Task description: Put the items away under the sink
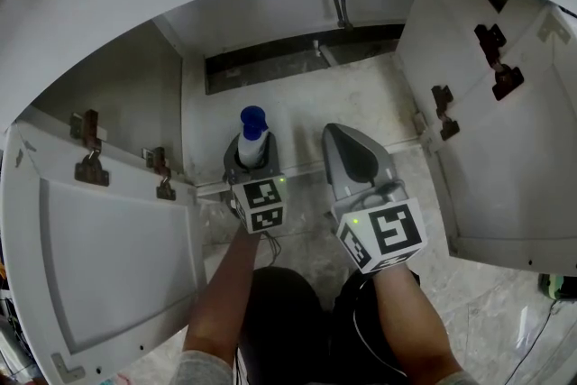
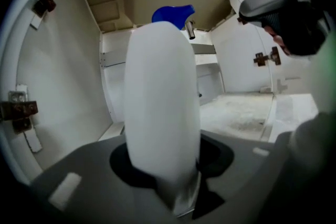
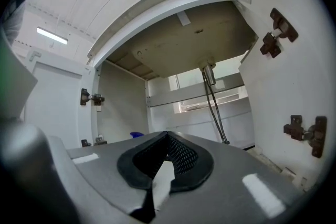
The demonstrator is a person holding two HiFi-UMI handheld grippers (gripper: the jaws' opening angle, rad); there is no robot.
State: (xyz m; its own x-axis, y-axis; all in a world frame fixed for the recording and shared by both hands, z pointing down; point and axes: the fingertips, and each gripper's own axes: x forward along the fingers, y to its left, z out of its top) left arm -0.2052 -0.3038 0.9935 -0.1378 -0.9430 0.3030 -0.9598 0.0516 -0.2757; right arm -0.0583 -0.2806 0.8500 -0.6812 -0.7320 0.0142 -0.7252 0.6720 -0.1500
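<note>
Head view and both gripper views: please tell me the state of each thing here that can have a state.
Left cabinet door: open.
Right cabinet door: open.
White bottle: roughly upright, blue cap on, held.
Left gripper: shut on the white bottle.
Right gripper: shut, nothing between its jaws.

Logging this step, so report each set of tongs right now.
Left tongs: closed on the white bottle with a blue cap.
Right tongs: closed, nothing between them.
</note>
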